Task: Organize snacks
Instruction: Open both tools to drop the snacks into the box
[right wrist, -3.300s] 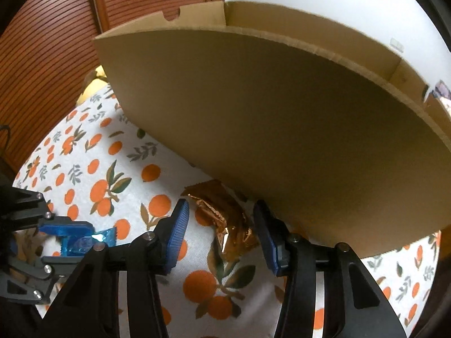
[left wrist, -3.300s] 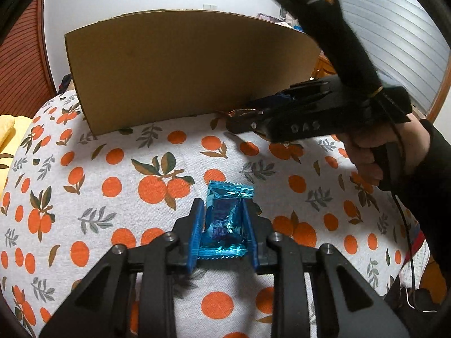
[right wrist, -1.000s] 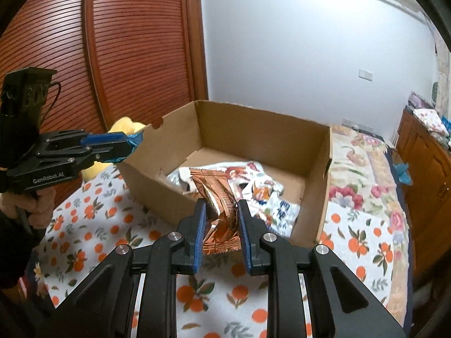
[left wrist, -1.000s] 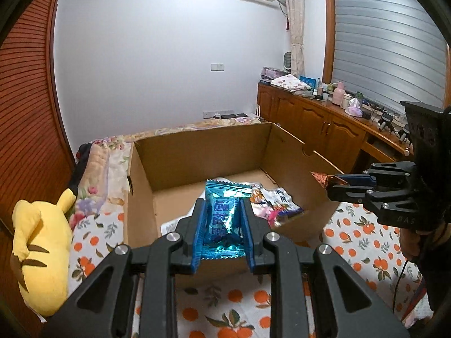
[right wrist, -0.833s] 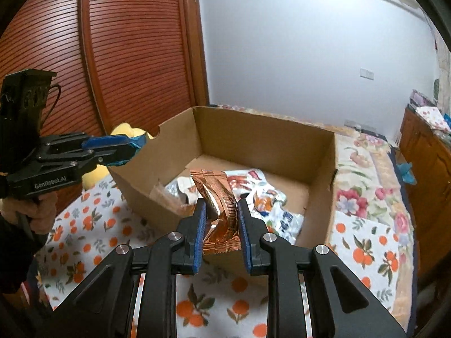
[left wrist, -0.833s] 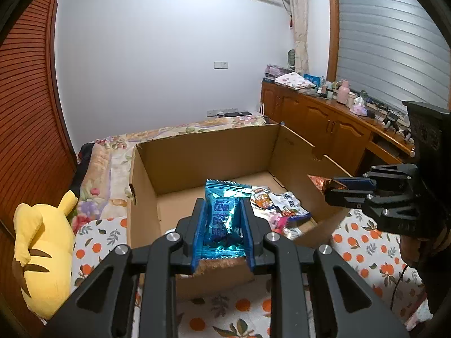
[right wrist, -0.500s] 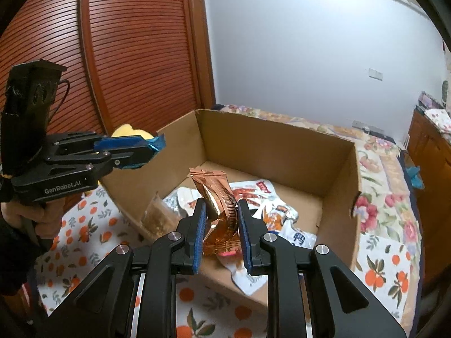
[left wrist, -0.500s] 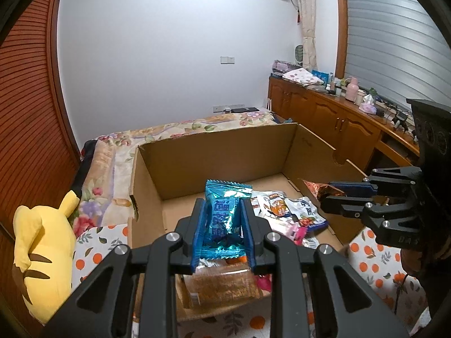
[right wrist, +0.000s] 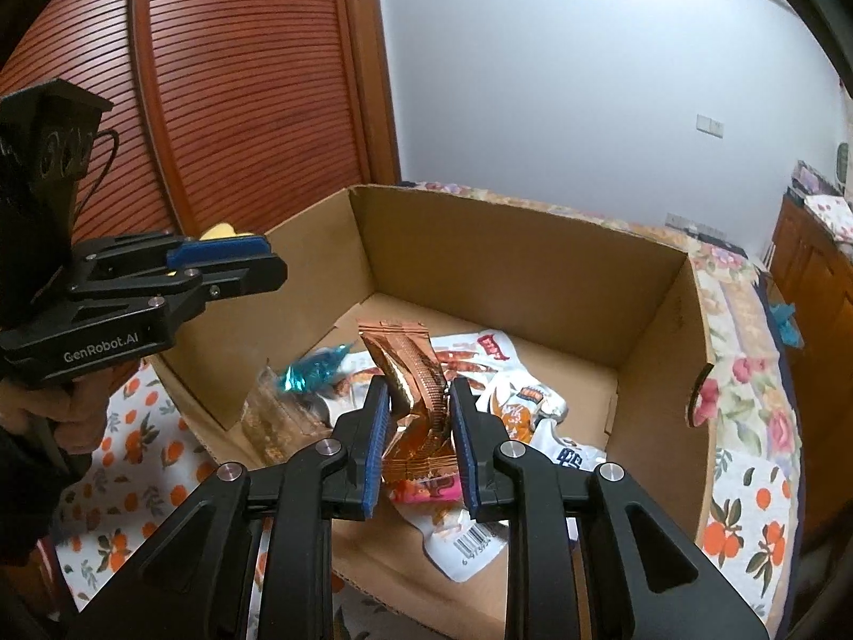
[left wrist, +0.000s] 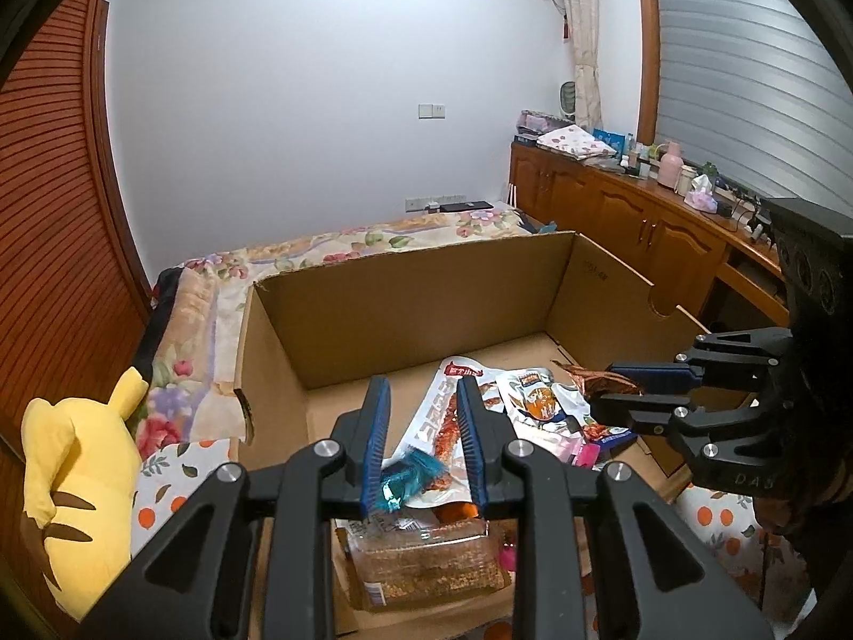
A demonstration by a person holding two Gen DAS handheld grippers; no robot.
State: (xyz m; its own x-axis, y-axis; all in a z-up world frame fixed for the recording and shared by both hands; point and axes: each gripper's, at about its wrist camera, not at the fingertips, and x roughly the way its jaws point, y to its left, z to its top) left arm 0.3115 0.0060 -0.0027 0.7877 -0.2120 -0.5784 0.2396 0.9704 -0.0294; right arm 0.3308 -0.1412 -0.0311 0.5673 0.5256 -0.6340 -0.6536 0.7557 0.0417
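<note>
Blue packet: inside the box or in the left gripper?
Inside the box: blue packet is below the left gripper, clear of its pads.

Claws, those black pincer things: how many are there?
2. The left claw hovers empty over the cardboard box; the right claw, above the box's near edge, grips a copper packet. No others show.
</note>
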